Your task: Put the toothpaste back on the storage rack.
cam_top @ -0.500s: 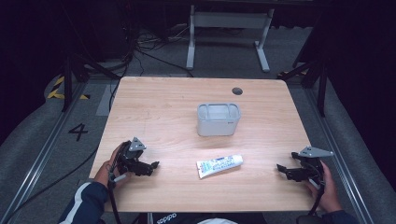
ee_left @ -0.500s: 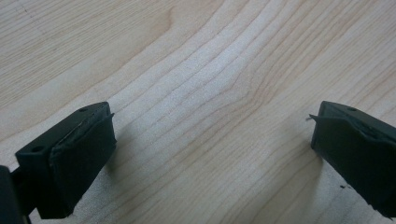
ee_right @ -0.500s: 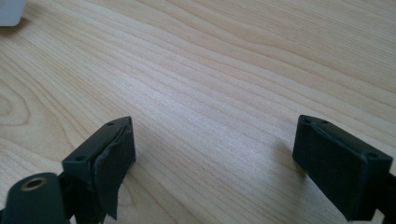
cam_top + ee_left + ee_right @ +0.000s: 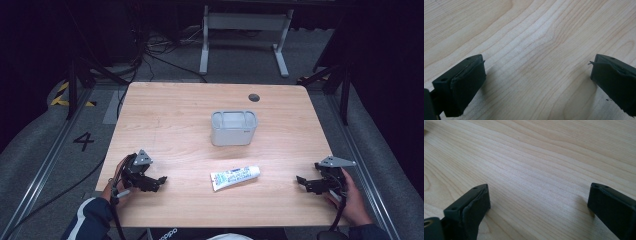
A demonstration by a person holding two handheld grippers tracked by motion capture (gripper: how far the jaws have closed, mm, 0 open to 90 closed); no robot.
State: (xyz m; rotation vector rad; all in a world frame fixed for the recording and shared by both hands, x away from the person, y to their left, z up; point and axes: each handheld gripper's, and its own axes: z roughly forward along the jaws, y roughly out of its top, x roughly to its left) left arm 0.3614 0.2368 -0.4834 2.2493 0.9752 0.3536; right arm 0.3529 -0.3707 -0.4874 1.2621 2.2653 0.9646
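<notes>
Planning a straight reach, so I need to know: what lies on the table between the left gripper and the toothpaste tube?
Nothing: in the high view only bare wooden table separates the left gripper from the toothpaste tube.

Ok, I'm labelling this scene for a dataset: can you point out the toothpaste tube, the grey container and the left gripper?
toothpaste tube point(image 4: 235, 177), high view, middle of its printed body.
grey container point(image 4: 233, 134), high view, its front wall.
left gripper point(image 4: 161, 180), high view, midway between its open jaws' tips.

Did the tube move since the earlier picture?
No. The tube lies at the same spot, in front of the grey bin, near the table's front edge.
</notes>
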